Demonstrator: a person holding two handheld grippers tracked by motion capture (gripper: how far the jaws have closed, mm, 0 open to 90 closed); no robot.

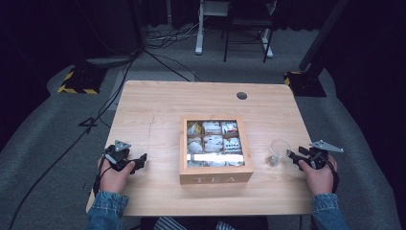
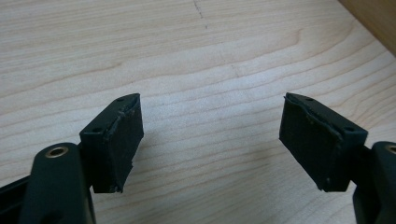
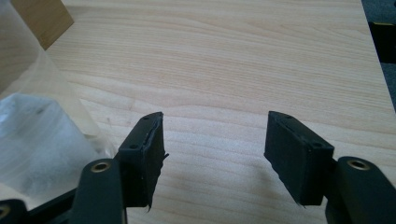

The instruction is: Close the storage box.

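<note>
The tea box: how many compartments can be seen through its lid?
9, in a three-by-three grid inside the tea box: three at the far side, three in the middle, three nearest the person. Glare on the lid partly hides that near row.

The word "TEA" stands in pale capital letters on the front wall of the square light-wood compartment box [image 1: 216,179]; nothing else is legible.

I count one wooden tea box [image 1: 216,178] with nine bag-filled compartments, one clear glass [image 1: 278,152], one table [image 1: 158,110], and my two grippers [image 1: 142,159] [image 1: 291,156].
</note>
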